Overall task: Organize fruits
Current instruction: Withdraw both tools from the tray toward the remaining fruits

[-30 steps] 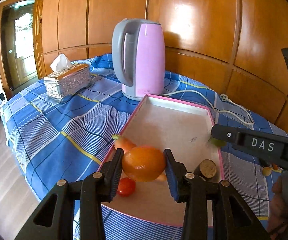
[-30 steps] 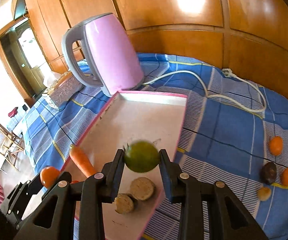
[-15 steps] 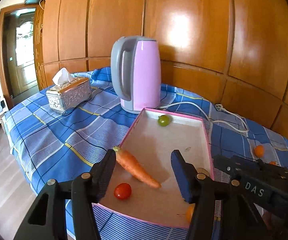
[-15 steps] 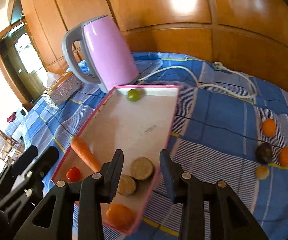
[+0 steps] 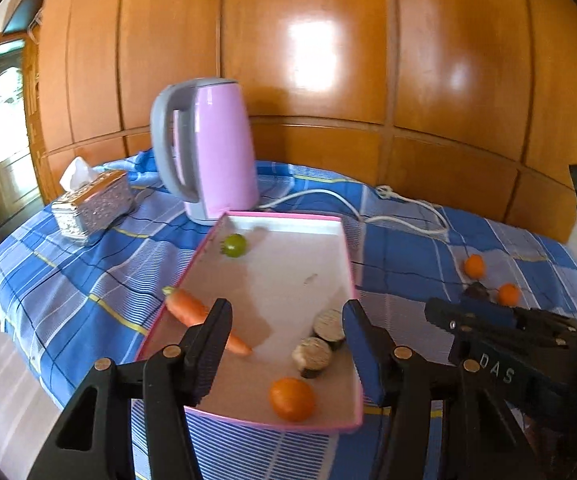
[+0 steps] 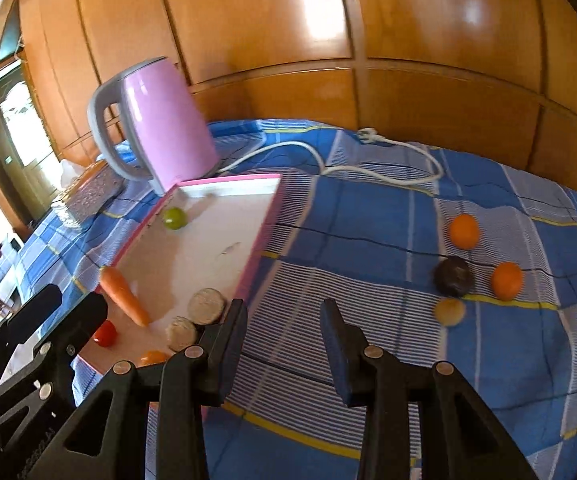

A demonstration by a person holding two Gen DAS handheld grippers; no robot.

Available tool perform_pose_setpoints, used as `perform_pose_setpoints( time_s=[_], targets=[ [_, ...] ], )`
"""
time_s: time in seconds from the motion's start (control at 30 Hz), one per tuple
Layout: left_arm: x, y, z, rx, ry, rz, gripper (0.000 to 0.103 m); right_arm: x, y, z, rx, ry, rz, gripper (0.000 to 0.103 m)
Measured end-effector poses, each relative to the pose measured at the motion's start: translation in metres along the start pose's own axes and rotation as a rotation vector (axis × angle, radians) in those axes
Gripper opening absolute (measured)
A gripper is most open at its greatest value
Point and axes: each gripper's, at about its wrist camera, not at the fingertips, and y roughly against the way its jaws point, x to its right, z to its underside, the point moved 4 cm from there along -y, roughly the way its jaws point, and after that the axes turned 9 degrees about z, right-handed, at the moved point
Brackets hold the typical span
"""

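Your left gripper (image 5: 286,322) hangs over the near half of the pink-rimmed tray (image 5: 346,258), its fingers (image 5: 218,320) spread fairly wide with nothing between them. Your right gripper (image 6: 284,322) sits off the tray's right edge, above the blue checked cloth (image 6: 368,216) that covers the bench; its fingers (image 6: 334,328) stand apart at a narrower gap and are also empty. Inside the tray you have a green fruit (image 5: 235,245) near the far left corner, a carrot (image 5: 192,312) lying slantwise against the left rim, two round brown slices (image 5: 320,346) touching each other near the right wall, and an orange (image 5: 292,399) close to the near rim. The right wrist view also shows a small red tomato (image 6: 105,333) at the near left corner. Out on the cloth, well apart from the tray, a cluster lies loose: two orange fruits (image 6: 464,231), a dark round fruit (image 6: 453,276) between them, and a small yellowish one (image 6: 450,312) just beside the dark one. A pink kettle (image 5: 216,148) stands just behind the tray's far end, its white cord (image 6: 368,168) trailing across the cloth, and a silver tissue box (image 5: 94,206) sits to its left.
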Motion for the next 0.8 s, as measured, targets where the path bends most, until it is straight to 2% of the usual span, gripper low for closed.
perform_pose_setpoints(
  time_s=[0.4, 0.8],
  targets=[
    [0.041, -0.001, 0.01, -0.029, -0.097, 0.051, 0.058, 0.045, 0.01, 0.009, 0.017, -0.095, 0.048, 0.038],
    [0.063, -0.005, 0.018, -0.055, -0.145, 0.079, 0.058, 0.078, 0.017, 0.019, 0.026, -0.144, 0.105, 0.038]
  ],
)
